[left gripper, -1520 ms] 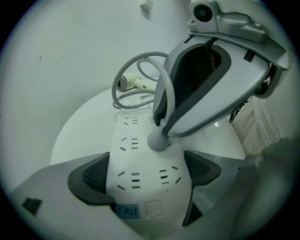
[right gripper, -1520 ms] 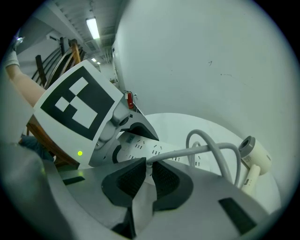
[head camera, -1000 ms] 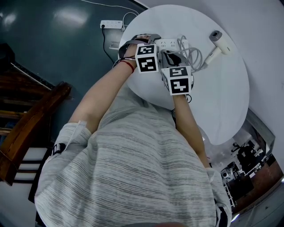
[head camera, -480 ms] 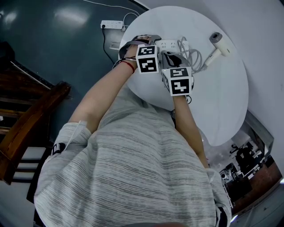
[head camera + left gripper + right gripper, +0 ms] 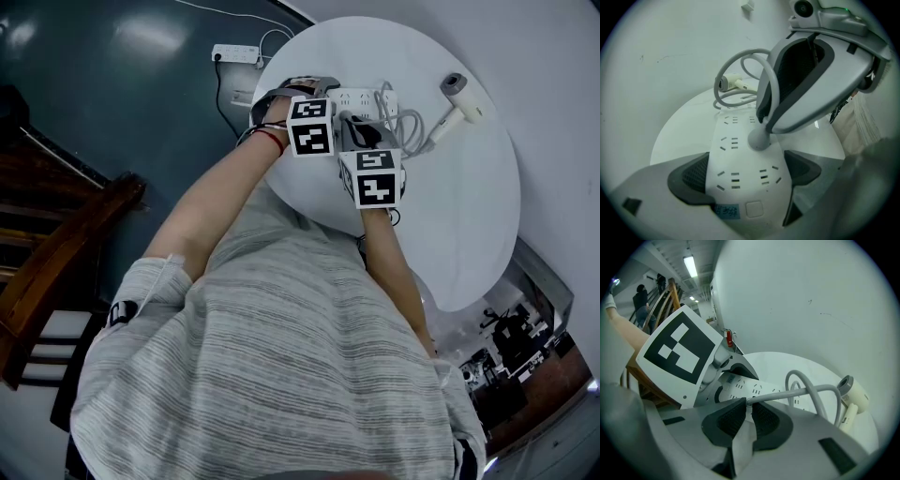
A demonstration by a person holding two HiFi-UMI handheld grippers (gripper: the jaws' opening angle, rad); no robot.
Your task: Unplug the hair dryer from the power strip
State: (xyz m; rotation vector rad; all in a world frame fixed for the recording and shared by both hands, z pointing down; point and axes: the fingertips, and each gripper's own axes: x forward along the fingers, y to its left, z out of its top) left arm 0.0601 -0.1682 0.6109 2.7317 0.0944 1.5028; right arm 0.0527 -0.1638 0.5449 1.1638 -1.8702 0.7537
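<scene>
Since a moment ago the black-and-white marker cube (image 5: 373, 176) on the right side has drawn back a touch toward the person and tipped, while the left side looks unmoved. The left tongs (image 5: 745, 173) are clamped across the near end of the long white plastic power strip (image 5: 733, 150). One dark ribbed pad sits against each long edge, pinning the strip to the round white counter (image 5: 469, 216). Its long axis runs straight away from those tongs toward the small white, grey-capped hair dryer (image 5: 459, 98), which lies well apart at the far side of the counter.

Partway along the strip's face stands the rounded grey rubbery plug (image 5: 758, 139). It seems still to touch the face, but whether its pins have begun to lift I cannot tell. The right tongs (image 5: 746, 408) come at it from above, pads pressed together on the plug's root. From there the smooth grey cord (image 5: 795, 393) leaves them and loops off toward the dryer.

So the right hand is the one on the plug. The pull it needs, I'd judge, goes up off the face, square to the strip's length, with the left holding the strip down. The strip looks hard and slick, while the cord is limp and would give little to pull against.
</scene>
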